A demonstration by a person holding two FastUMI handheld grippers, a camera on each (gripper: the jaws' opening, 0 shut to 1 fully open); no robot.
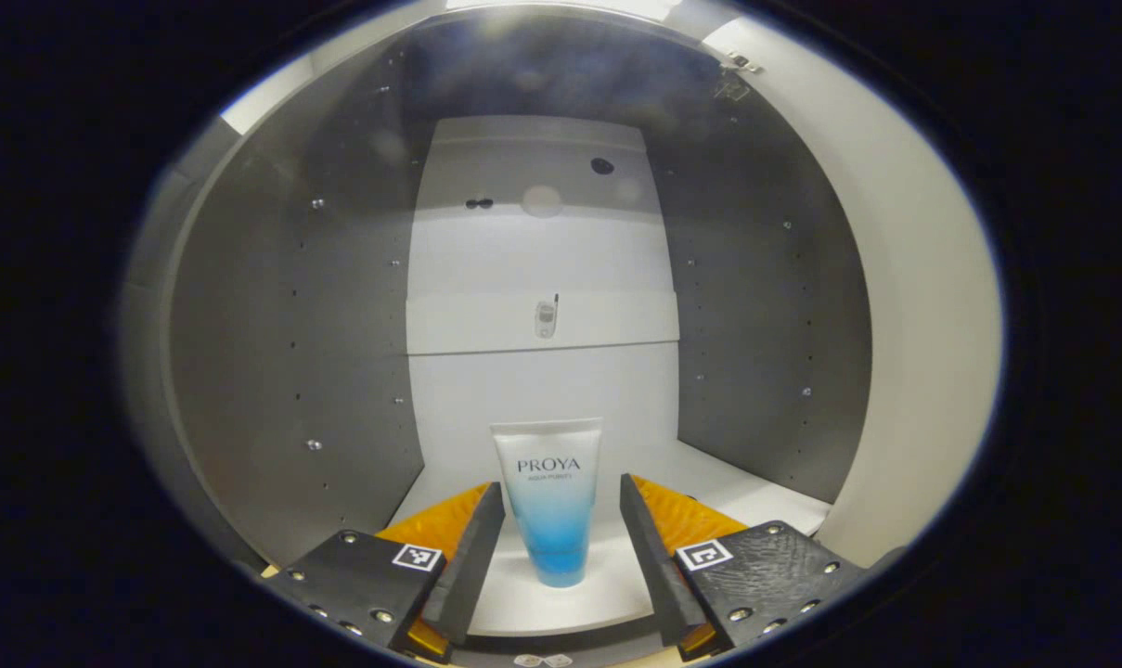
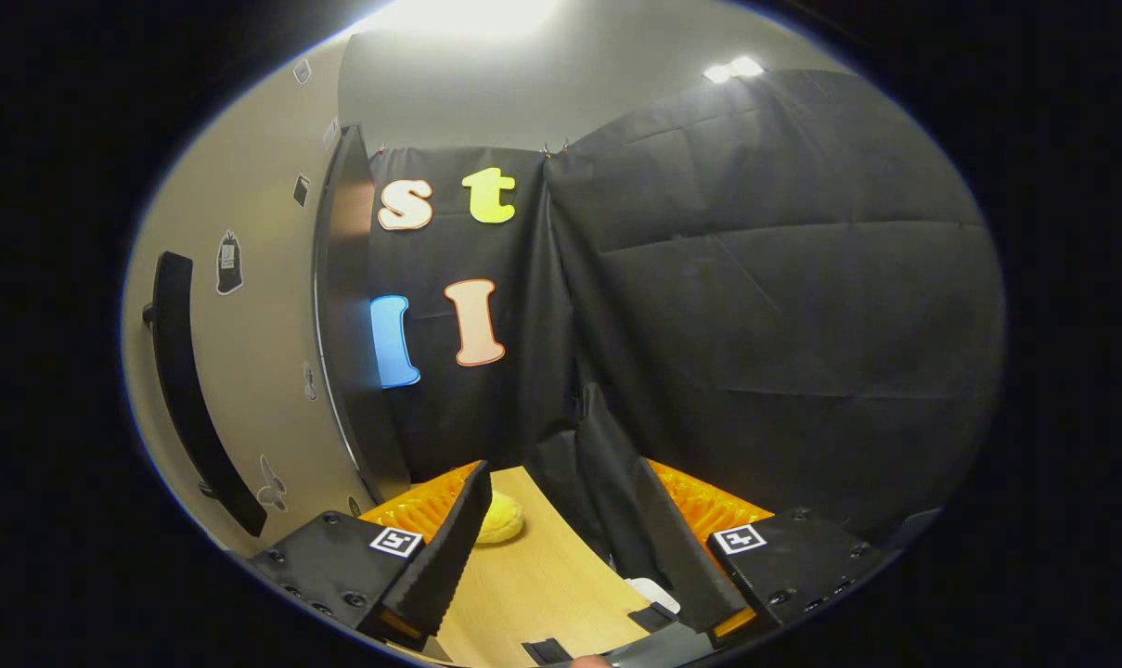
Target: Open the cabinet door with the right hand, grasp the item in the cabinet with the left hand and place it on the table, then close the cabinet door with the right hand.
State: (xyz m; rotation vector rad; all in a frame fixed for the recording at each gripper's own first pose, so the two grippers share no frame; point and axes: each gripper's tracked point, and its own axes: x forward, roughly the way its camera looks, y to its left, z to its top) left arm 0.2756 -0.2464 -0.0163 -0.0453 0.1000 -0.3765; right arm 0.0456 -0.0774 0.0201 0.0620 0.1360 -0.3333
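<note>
The white-and-blue plastic tube (image 1: 551, 501) stands upright on its cap near the front edge of the cabinet floor (image 1: 755, 492), dead ahead between the left gripper's (image 1: 561, 529) spread, untouching fingers. The right gripper (image 2: 561, 529) hangs spread and empty over the wooden table (image 2: 533, 584).

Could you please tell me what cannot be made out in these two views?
- Yellow object on the table, right gripper view: partly hidden behind the right gripper's finger, kind unclear.
- Small item on the cabinet's back wall, left gripper view: too small to identify.
- Tube: whether its cap touches the shelf is unclear.
</note>
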